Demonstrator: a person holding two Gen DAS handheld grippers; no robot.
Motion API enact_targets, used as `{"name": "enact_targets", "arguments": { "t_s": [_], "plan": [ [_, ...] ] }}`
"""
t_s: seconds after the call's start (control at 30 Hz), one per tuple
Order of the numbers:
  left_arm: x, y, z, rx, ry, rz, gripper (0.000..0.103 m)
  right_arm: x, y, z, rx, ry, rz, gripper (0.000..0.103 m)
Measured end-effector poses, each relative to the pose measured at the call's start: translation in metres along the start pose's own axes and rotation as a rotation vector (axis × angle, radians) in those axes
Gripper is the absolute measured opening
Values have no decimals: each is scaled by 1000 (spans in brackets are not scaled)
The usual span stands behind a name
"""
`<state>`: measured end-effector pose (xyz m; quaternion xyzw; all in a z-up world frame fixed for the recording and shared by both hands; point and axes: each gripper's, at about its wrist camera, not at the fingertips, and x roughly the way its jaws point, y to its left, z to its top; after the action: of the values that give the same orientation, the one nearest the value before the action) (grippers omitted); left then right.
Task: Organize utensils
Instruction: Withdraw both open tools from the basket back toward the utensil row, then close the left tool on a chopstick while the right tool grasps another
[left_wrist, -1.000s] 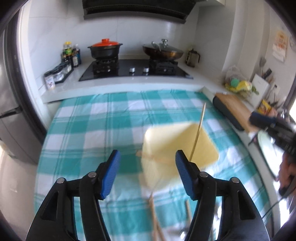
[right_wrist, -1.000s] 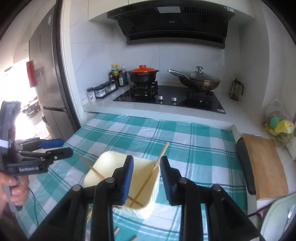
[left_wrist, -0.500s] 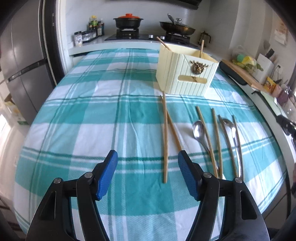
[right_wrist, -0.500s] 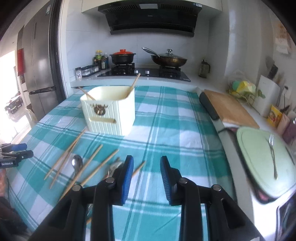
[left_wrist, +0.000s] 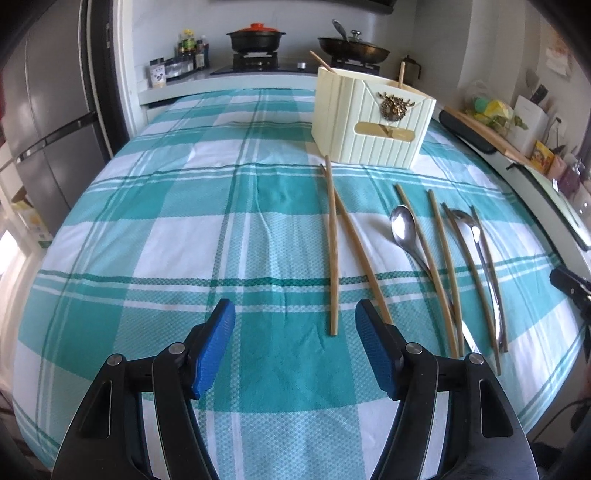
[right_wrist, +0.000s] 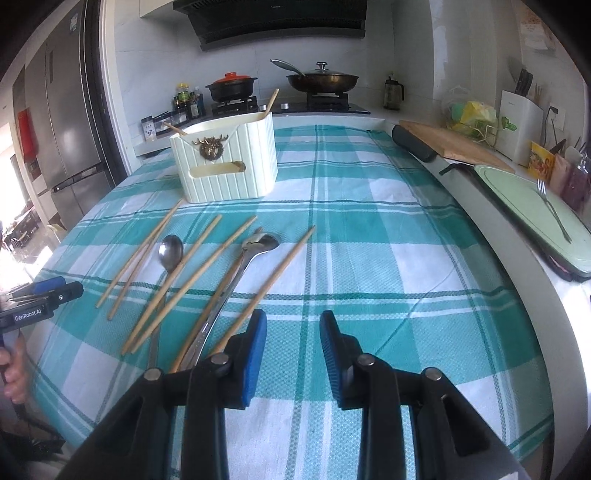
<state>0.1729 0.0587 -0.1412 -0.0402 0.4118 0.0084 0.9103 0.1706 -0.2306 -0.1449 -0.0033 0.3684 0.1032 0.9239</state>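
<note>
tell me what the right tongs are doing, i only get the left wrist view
Observer: The right tongs are open and empty, over the checked cloth.
Operator: any utensil i can't see from here
Observer: Yes, a fork lies on the pale green board on the counter, off the cloth.
Operator: what's nearest the right tongs
Observer: One chopstick; its near end passes behind their left finger.
</note>
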Motion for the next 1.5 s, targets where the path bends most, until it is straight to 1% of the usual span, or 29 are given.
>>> {"name": "enact_targets", "arguments": {
  "t_s": [0.17, 0.43, 0.63, 0.73, 0.8, 0.9, 0.97, 1.07, 1.1, 1.13, 1.17, 1.2, 1.23, 1.3, 1.5],
  "plan": [
    [6, -4, 1, 49, 3, 7, 70, 10, -3, 0, 36, 23, 22, 31],
    [28, 3, 19, 33, 34, -40, 70, 20, -7, 2, 71, 55, 46, 31],
    [53, 1, 31, 24, 70, -62, 69, 33, -2, 13, 66, 72, 65, 30],
    [62, -3, 35, 45, 74, -49, 68, 42, 1, 18, 64, 86, 62, 30],
    [67, -6, 37, 62, 73, -25, 68, 51, 3, 21, 66, 106, 65, 30],
    [74, -7, 40, 80, 72, 5, 65, 66, 6, 26, 65, 128, 82, 30],
    [75, -9, 41, 91, 65, 21, 62, 75, 10, 29, 57, 135, 89, 30],
    [74, -11, 41, 103, 56, 39, 50, 91, 13, 32, 42, 157, 85, 29],
    [73, -12, 40, 105, 50, 46, 42, 95, 13, 31, 42, 165, 86, 27],
    [72, -12, 39, 104, 47, 43, 28, 100, 14, 30, 40, 178, 87, 23],
    [71, -12, 38, 101, 46, 31, 21, 101, 16, 29, 30, 177, 77, 19],
    [70, -13, 37, 99, 45, 30, 9, 100, 18, 28, 6, 170, 58, 16],
    [70, -14, 37, 101, 44, 35, 6, 99, 21, 28, -19, 172, 48, 13],
    [69, -16, 35, 99, 40, 44, 5, 96, 21, 26, -36, 174, 36, 12],
    [56, -10, 25, 25, 63, 24, 5, 84, 9, 18, -28, 182, 12, 10]
  ]
}}
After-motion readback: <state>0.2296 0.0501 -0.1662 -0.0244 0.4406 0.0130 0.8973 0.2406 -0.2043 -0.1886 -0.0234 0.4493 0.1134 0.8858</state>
